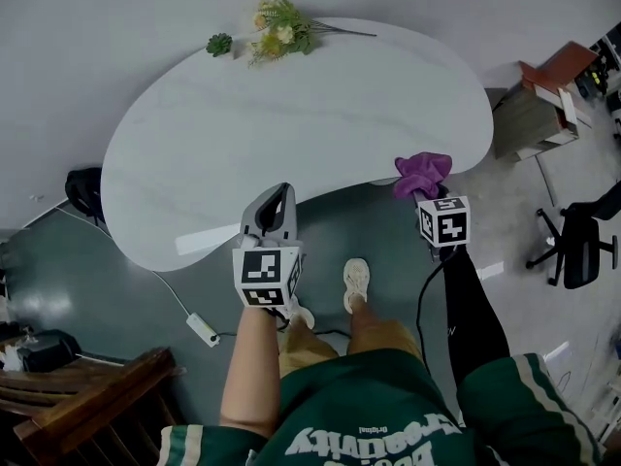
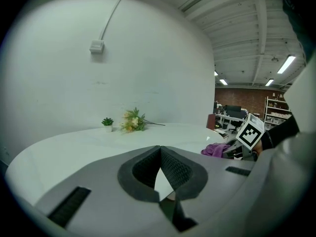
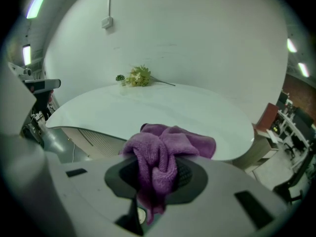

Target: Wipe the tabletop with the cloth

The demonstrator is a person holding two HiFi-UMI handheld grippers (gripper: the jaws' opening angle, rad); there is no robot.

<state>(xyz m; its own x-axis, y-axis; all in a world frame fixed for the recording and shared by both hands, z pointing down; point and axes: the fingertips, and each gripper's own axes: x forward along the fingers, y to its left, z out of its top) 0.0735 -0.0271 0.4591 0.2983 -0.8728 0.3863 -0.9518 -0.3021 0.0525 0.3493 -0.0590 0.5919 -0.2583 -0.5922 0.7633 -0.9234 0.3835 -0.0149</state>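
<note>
A white kidney-shaped table (image 1: 291, 115) lies in front of me. My right gripper (image 1: 427, 192) hangs just off the table's near right edge, shut on a bunched purple cloth (image 1: 422, 172). In the right gripper view the cloth (image 3: 168, 142) is pinched between the jaws of that gripper (image 3: 158, 168) and spills out over them, above the tabletop (image 3: 148, 107). My left gripper (image 1: 280, 192) hovers at the near edge, left of the cloth. Its jaws meet at the tips with nothing between them (image 2: 160, 149). The left gripper view also catches the cloth (image 2: 216, 149) at the right.
A bunch of flowers (image 1: 281, 35) and a small potted succulent (image 1: 219, 44) sit at the table's far edge. On the floor are a cardboard box (image 1: 543, 105), an office chair (image 1: 582, 246), a power strip (image 1: 203, 328), a black bag (image 1: 85, 190) and wooden furniture (image 1: 87, 406).
</note>
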